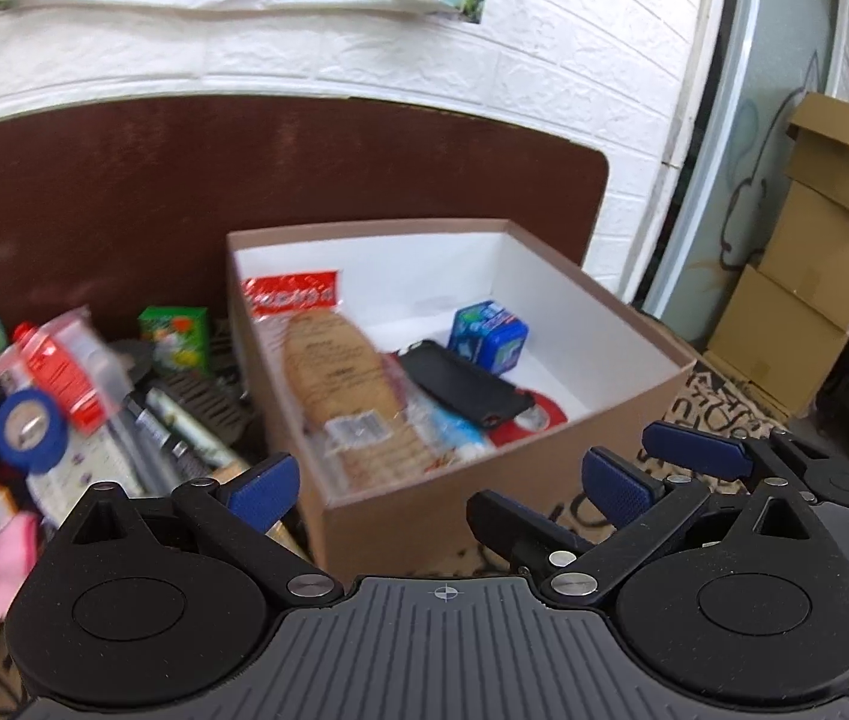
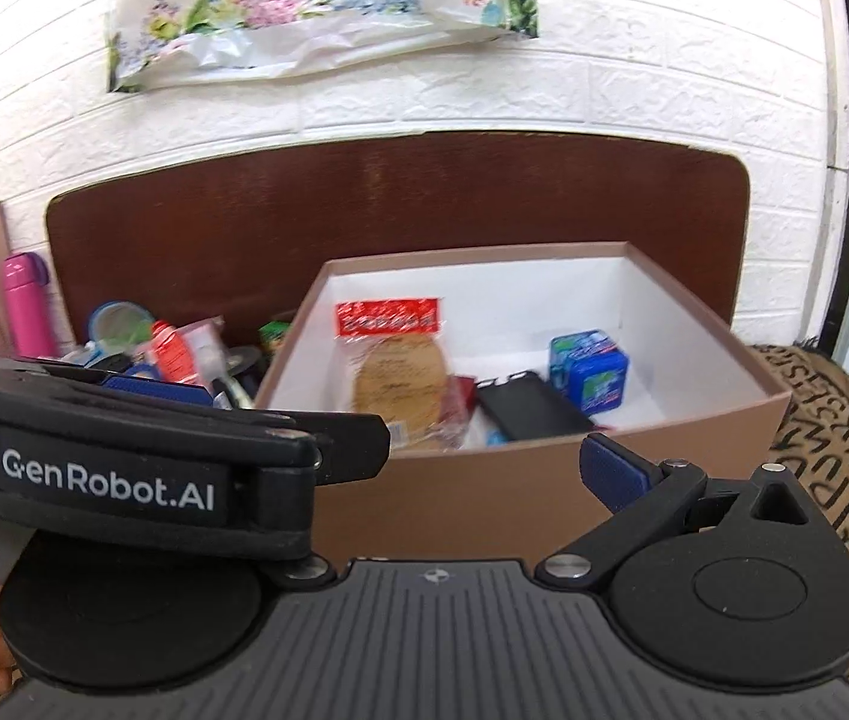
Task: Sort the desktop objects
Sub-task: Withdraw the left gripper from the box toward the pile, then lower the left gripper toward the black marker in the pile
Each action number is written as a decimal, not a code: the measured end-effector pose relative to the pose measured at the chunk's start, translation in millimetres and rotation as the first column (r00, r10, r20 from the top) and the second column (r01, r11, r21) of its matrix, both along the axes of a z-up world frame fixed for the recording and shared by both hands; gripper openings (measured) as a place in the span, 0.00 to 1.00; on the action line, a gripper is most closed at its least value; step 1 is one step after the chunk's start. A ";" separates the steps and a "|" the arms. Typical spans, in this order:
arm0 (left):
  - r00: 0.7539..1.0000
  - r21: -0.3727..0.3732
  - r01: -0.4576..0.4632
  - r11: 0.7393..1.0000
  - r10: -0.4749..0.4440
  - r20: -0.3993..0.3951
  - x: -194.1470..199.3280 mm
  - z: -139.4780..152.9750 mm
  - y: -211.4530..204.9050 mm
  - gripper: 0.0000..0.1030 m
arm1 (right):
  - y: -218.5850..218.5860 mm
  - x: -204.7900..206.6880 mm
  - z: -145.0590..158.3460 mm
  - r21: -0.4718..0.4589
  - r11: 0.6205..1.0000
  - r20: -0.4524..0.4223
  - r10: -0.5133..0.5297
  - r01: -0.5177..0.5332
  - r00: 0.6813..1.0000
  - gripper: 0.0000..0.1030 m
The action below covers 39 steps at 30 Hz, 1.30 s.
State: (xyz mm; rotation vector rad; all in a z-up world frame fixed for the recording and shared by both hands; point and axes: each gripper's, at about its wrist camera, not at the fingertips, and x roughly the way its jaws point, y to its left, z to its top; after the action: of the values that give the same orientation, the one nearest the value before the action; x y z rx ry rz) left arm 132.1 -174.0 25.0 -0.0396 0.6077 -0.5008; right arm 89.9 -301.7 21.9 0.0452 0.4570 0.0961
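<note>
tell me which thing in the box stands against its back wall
The red-topped packet: its red header leans on the box back wall, while the blue tin and black case sit on the floor.

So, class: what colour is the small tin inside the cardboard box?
Blue, with white and green print. The small tin shows best in the right wrist view.

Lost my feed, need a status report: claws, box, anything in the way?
Both claws open, empty: left claw, right claw. Box partly filled. Pile waits left of it. Left claw's body blocks right camera's left side.
</note>
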 end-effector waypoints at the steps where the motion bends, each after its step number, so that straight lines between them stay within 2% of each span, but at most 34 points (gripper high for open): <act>1: 1.000 0.002 -0.007 1.000 0.007 0.000 -4.3 -2.0 2.8 1.00 | 4.1 -3.9 -2.1 0.004 1.000 -0.003 0.007 -0.007 1.000 1.00; 10: 0.996 0.021 -0.071 0.997 0.072 -0.045 -31.4 -22.2 32.4 1.00 | 32.8 -26.3 -21.9 0.041 0.997 -0.037 0.063 -0.061 0.997 1.00; 22: 0.980 -0.040 -0.170 0.985 0.165 -0.111 -64.6 -67.9 95.4 1.00 | 81.9 -38.8 -63.5 0.091 0.979 -0.145 0.195 -0.183 0.970 1.00; 26: 0.971 -0.051 -0.196 0.979 0.187 -0.150 -58.6 -77.6 112.6 1.00 | 94.3 -35.9 -72.2 0.080 0.977 -0.159 0.210 -0.200 0.965 1.00; 32: 0.955 -0.081 -0.266 0.961 0.251 -0.159 -40.9 -84.1 140.6 0.99 | 107.2 -23.9 -79.5 0.039 0.970 -0.172 0.242 -0.238 0.955 0.98; 39: 0.947 -0.078 -0.289 0.954 0.272 -0.172 -19.6 -94.6 155.2 0.89 | 124.9 -4.7 -89.5 0.019 0.956 -0.195 0.291 -0.293 0.937 0.88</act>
State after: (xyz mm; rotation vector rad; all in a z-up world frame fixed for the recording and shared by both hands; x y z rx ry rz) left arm 112.5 -18.8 -69.6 -0.2633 0.7199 -0.2519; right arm 85.2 -176.8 -67.6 -0.0245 0.6602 0.3844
